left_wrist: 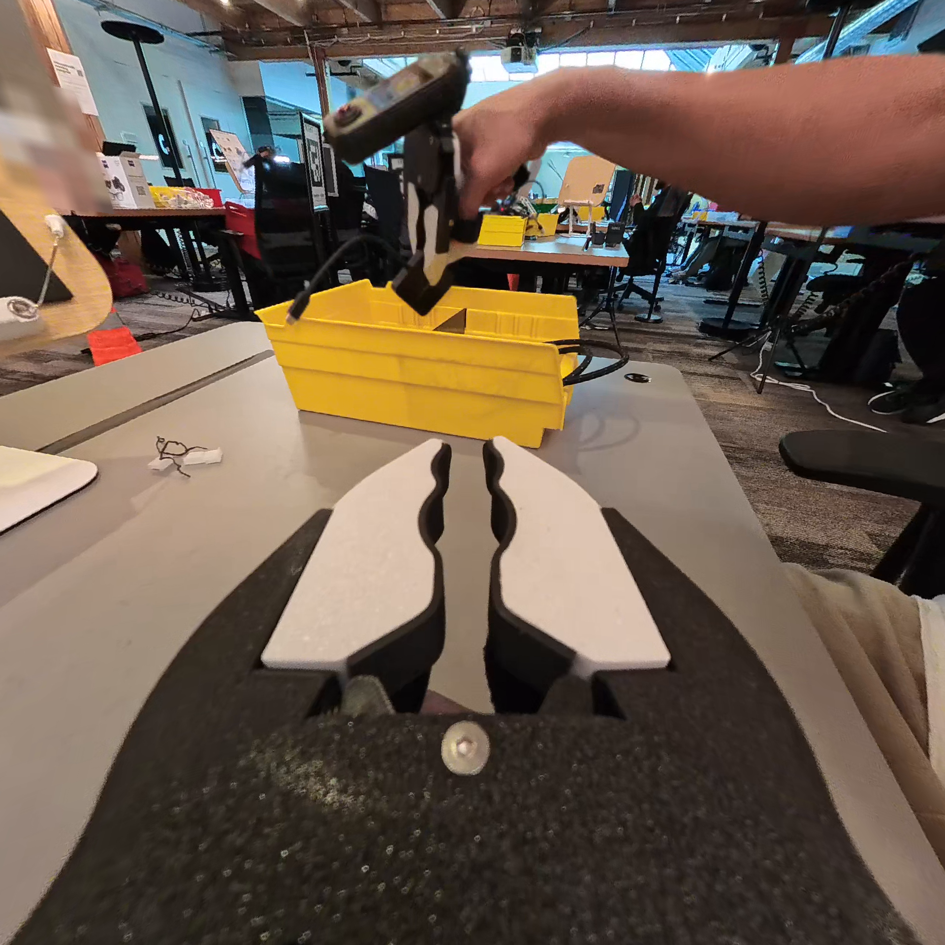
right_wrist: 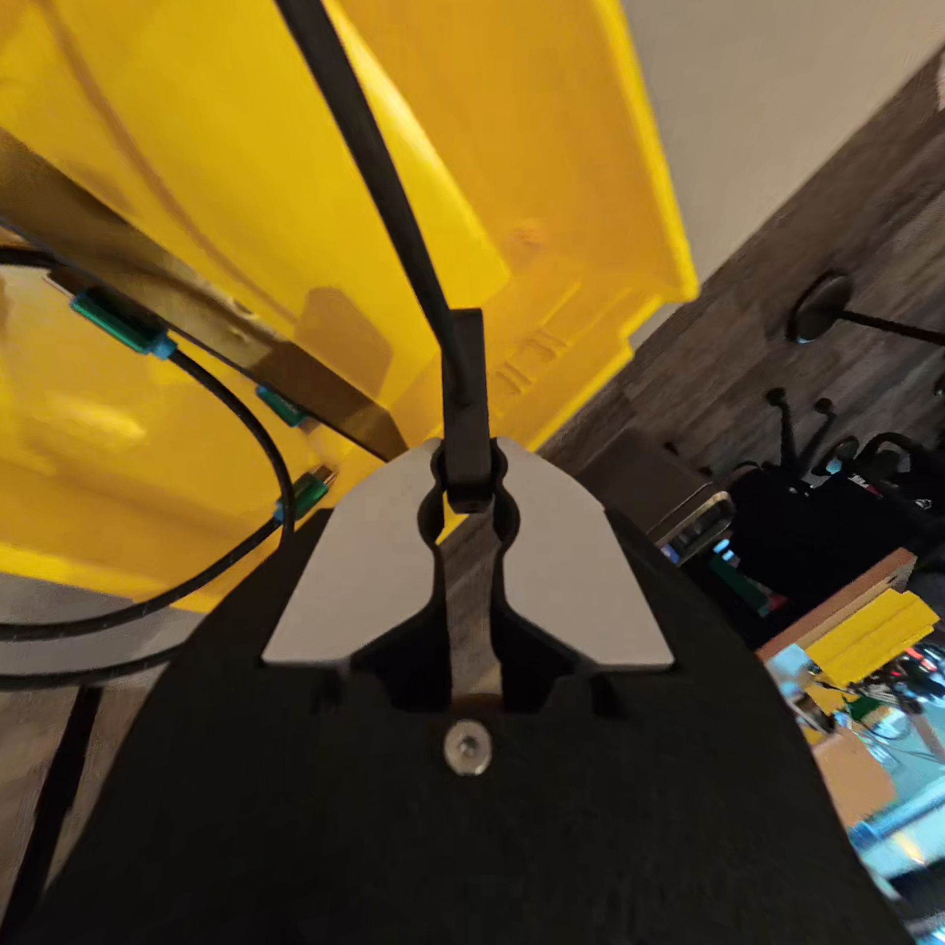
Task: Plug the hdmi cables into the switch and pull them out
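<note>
My right gripper [left_wrist: 422, 301] hangs over the yellow bin [left_wrist: 424, 378], held by a hand. It is shut on the black plug [right_wrist: 466, 460] of an HDMI cable [right_wrist: 373, 169]. In the left wrist view the cable [left_wrist: 327, 266] loops left and its free end hangs at the bin's left corner. In its own view the right gripper [right_wrist: 468, 450] looks down into the bin [right_wrist: 511, 153]. A dark flat slab [right_wrist: 307, 368] lies there, with thin black cables with green connectors [right_wrist: 122, 322]. I cannot tell whether the slab is the switch. My left gripper [left_wrist: 468, 450] is open and empty over the grey table [left_wrist: 639, 460], in front of the bin.
White foam bits with black thread [left_wrist: 184, 455] lie on the table at left. A white pad [left_wrist: 30, 486] sits at the left edge. Black cables [left_wrist: 593, 363] hang out of the bin's right end. A black chair armrest [left_wrist: 859, 460] stands beyond the table's right edge. The grippers' ends are close to 40 cm from one another.
</note>
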`<state>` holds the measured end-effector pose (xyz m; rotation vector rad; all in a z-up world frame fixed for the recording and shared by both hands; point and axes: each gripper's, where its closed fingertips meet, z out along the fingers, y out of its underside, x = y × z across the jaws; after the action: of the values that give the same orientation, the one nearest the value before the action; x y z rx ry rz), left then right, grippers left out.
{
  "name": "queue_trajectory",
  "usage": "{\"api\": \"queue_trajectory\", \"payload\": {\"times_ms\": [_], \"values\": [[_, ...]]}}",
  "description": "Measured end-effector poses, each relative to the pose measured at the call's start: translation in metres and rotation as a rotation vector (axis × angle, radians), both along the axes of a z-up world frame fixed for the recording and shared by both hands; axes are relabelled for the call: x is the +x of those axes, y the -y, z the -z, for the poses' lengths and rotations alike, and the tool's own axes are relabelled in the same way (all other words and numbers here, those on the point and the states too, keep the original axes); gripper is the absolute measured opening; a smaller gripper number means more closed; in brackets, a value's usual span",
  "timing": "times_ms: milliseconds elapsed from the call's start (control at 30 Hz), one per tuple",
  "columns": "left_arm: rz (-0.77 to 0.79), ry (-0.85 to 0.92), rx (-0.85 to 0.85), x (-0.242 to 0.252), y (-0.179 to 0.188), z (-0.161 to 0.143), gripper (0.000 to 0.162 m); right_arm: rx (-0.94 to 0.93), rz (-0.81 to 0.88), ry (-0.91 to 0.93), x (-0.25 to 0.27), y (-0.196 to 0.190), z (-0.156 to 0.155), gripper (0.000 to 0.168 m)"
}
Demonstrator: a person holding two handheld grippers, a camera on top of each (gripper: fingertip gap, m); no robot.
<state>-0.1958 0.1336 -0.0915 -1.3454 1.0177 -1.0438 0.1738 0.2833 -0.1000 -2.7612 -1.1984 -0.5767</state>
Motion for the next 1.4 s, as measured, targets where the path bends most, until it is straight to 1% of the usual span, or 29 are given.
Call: {"api": "queue_trajectory", "payload": {"times_ms": [33,133,233,300,400,433,500,533,600,667,700,767,833,900,933,1000,1033,1100,1133,1200,1233,1267,1300,1367,1400], "values": [[-0.003,-0.003,-0.001,0.000,-0.001,0.001,0.013,-0.055,0.000,0.025,-0.002,0.000,0.007,0.013],[-0.002,-0.027,0.010,0.002,0.000,0.005,0.013,-0.187,0.027,0.081,-0.001,-0.004,0.031,0.013],[-0.003,-0.055,0.037,0.003,0.002,0.008,0.013,-0.292,0.065,0.090,0.003,-0.004,0.059,0.013],[-0.004,-0.068,0.053,0.004,0.002,0.010,0.013,-0.310,0.098,0.085,0.007,-0.004,0.073,0.013],[-0.002,-0.083,0.061,0.006,0.003,0.013,0.013,-0.228,0.110,0.046,0.007,-0.010,0.081,0.015],[-0.001,-0.091,0.062,0.006,0.004,0.014,0.014,-0.185,0.106,0.014,0.005,-0.012,0.077,0.018],[-0.002,-0.101,0.062,0.007,0.004,0.016,0.016,-0.071,0.108,-0.061,-0.001,-0.015,0.058,0.032],[-0.002,-0.106,0.059,0.008,0.005,0.016,0.018,0.008,0.113,-0.089,-0.001,-0.015,0.043,0.036],[-0.041,-0.126,0.039,0.009,0.003,0.016,0.021,0.217,0.114,-0.117,0.000,-0.011,0.002,0.037],[-0.095,-0.161,-0.023,0.004,0.003,0.016,0.024,0.419,0.114,-0.141,-0.002,0.010,-0.038,0.037],[-0.100,-0.175,-0.053,0.000,0.008,0.013,0.025,0.504,0.121,-0.171,-0.008,0.027,-0.052,0.038],[-0.133,-0.208,-0.052,-0.016,0.020,0.006,0.027,0.631,0.091,-0.322,-0.040,0.068,-0.063,0.039],[-0.229,-0.262,-0.029,-0.038,0.027,0.000,0.031,0.719,0.066,-0.585,-0.088,0.113,-0.055,0.039],[-0.349,-0.313,-0.061,-0.064,0.032,0.001,0.036,0.758,0.080,-0.850,-0.138,0.156,-0.033,0.038],[-0.410,-0.324,-0.085,-0.077,0.035,0.003,0.036,0.751,0.092,-0.962,-0.161,0.174,-0.017,0.039],[-0.551,-0.338,-0.134,-0.102,0.039,0.011,0.036,0.766,0.144,-1.117,-0.196,0.198,0.006,0.039],[-0.612,-0.343,-0.162,-0.113,0.043,0.017,0.036,0.781,0.141,-1.159,-0.208,0.206,0.014,0.039],[-0.703,-0.313,-0.197,-0.128,0.051,0.024,0.036,0.859,0.119,-1.172,-0.217,0.210,0.024,0.039],[-0.742,-0.287,-0.200,-0.132,0.054,0.027,0.036,0.864,0.120,-1.175,-0.218,0.210,0.030,0.039],[-0.779,-0.246,-0.196,-0.135,0.057,0.037,0.035,0.816,0.079,-1.158,-0.222,0.214,0.036,0.038],[-0.762,-0.276,-0.206,-0.134,0.060,0.045,0.035,0.838,0.048,-1.137,-0.221,0.213,0.037,0.036],[-0.733,-0.343,-0.210,-0.134,0.063,0.051,0.035,0.850,0.037,-1.117,-0.219,0.210,0.038,0.033],[-0.733,-0.374,-0.193,-0.137,0.062,0.053,0.035,0.841,0.039,-1.123,-0.219,0.208,0.037,0.032],[-0.701,-0.346,-0.173,-0.136,0.061,0.053,0.033,0.814,0.049,-1.190,-0.223,0.205,0.035,0.032],[-0.660,-0.332,-0.205,-0.133,0.064,0.054,0.033,0.788,0.061,-1.211,-0.226,0.205,0.036,0.032]]}}
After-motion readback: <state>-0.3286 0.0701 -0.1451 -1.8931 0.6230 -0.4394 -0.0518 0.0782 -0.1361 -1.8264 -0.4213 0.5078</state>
